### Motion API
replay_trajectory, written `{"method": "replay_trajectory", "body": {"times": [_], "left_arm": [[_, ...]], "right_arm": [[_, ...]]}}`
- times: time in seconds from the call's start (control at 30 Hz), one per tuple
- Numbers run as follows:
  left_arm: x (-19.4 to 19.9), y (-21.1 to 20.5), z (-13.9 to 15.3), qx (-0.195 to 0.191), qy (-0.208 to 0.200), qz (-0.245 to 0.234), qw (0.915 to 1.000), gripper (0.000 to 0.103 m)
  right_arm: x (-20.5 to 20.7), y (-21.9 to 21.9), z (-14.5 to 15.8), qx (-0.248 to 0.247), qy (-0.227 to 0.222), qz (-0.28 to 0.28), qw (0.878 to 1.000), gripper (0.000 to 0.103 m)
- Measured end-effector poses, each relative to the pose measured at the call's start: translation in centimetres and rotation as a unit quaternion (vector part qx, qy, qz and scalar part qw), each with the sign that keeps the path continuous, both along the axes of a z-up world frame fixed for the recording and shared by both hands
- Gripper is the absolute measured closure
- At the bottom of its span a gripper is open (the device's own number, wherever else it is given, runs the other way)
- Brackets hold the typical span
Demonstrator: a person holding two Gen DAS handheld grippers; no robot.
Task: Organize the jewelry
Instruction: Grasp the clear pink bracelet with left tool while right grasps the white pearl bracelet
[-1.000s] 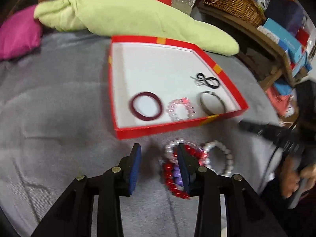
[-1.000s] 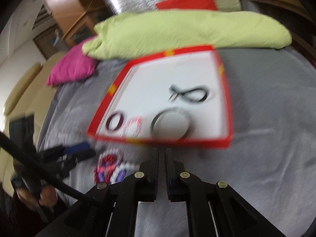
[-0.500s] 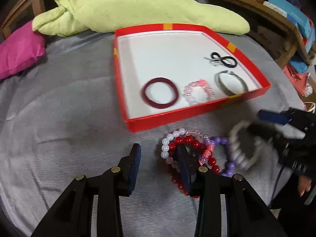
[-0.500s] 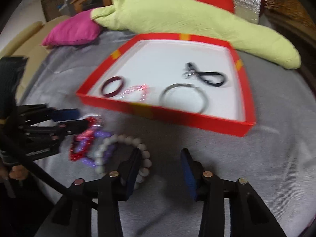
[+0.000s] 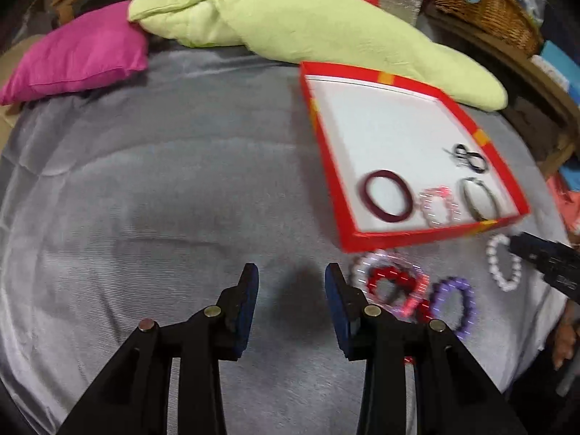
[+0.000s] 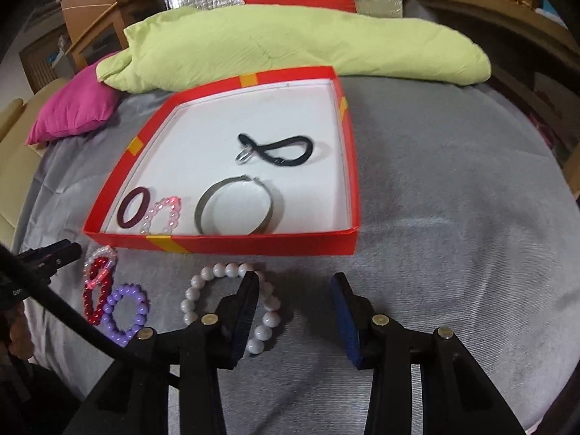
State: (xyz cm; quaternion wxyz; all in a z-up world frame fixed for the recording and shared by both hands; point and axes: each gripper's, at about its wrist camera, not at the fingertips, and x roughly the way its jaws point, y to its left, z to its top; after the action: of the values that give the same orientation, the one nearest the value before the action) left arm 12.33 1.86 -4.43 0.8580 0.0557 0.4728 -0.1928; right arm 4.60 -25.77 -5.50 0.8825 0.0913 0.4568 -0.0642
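A red box (image 6: 253, 244) (image 5: 417, 233) with a white floor holds a dark red bangle (image 6: 133, 207), a pink bead bracelet (image 6: 163, 214), a silver bangle (image 6: 237, 211) and a black cord (image 6: 282, 152). On the grey cloth in front lie a white bead bracelet (image 6: 221, 272) (image 5: 502, 262), a purple one (image 6: 125, 311) (image 5: 453, 302) and a red and pink pair (image 6: 97, 282) (image 5: 393, 282). My right gripper (image 6: 293, 308) is open, its left finger over the white bracelet. My left gripper (image 5: 291, 297) is open and empty, left of the red bracelets.
A light green cushion (image 6: 290, 43) lies behind the box, a magenta pillow (image 5: 76, 54) at the far left. A wicker basket (image 5: 485, 3) stands on a wooden shelf at the right. Grey cloth (image 5: 163, 181) spreads left of the box.
My right gripper opened and the white bracelet now lies on the cloth under it. My left gripper swung left, away from the red bracelets. The bracelets lie spread apart.
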Motion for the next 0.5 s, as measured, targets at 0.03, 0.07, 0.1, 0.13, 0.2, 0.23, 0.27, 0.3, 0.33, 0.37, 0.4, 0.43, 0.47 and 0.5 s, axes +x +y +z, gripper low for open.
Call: {"method": "replay_trajectory", "body": {"times": [0.03,0.07,0.1,0.13,0.2,0.23,0.27,0.3,0.33,0.37,0.4,0.43,0.47,0.5], "left_arm": [[-0.4,-0.1,0.3,-0.008,-0.004,-0.011,0.9999,0.064],[-0.9,0.0,0.6,-0.013,-0.01,-0.022,0.9996,0.064],[-1.4,-0.3,1.0,-0.019,-0.02,-0.037,0.9989,0.064],[-1.9,-0.6,1.4,-0.022,-0.028,-0.051,0.9981,0.064],[-2.8,-1.1,1.4,-0.022,-0.033,-0.082,0.9958,0.063],[-3.0,-1.4,1.3,-0.02,-0.032,-0.092,0.9951,0.059],[-3.2,-1.8,1.2,-0.016,-0.03,-0.099,0.9946,0.05],[-3.3,-2.1,1.0,-0.01,-0.028,-0.102,0.9943,0.041],[-3.4,-2.4,0.9,-0.005,-0.026,-0.105,0.9941,0.039],[-3.4,-2.6,0.7,-0.001,-0.023,-0.108,0.9939,0.038],[-3.3,-2.9,0.7,0.002,-0.02,-0.111,0.9936,0.038],[-3.3,-3.1,0.6,0.006,-0.017,-0.113,0.9934,0.038],[-3.4,-3.3,0.4,0.011,-0.016,-0.116,0.9931,0.038],[-3.6,-3.8,0.4,0.016,-0.016,-0.117,0.9929,0.038]], "right_arm": [[0.0,0.1,0.0,-0.003,0.001,0.001,1.0,0.058],[0.1,0.1,0.0,-0.003,0.002,0.002,1.0,0.057],[0.1,0.3,-0.1,-0.001,0.004,0.002,1.0,0.057],[0.1,0.3,-0.1,-0.001,0.005,0.001,1.0,0.057],[0.1,0.3,-0.3,-0.001,0.006,0.001,1.0,0.057],[0.1,0.2,-0.3,-0.002,0.006,0.001,1.0,0.057],[0.1,0.2,-0.2,-0.002,0.005,0.001,1.0,0.057],[0.1,0.2,-0.2,-0.001,0.005,0.001,1.0,0.057],[0.1,0.2,-0.3,-0.001,0.005,0.001,1.0,0.057],[0.1,0.2,-0.2,-0.002,0.005,0.002,1.0,0.057],[0.1,0.3,-0.3,-0.003,0.004,0.002,1.0,0.057],[0.2,0.3,-0.3,-0.005,0.004,0.003,1.0,0.057],[0.2,0.4,-0.3,-0.008,0.004,0.005,1.0,0.058],[0.2,0.5,-0.3,-0.011,0.003,0.006,1.0,0.058]]}}
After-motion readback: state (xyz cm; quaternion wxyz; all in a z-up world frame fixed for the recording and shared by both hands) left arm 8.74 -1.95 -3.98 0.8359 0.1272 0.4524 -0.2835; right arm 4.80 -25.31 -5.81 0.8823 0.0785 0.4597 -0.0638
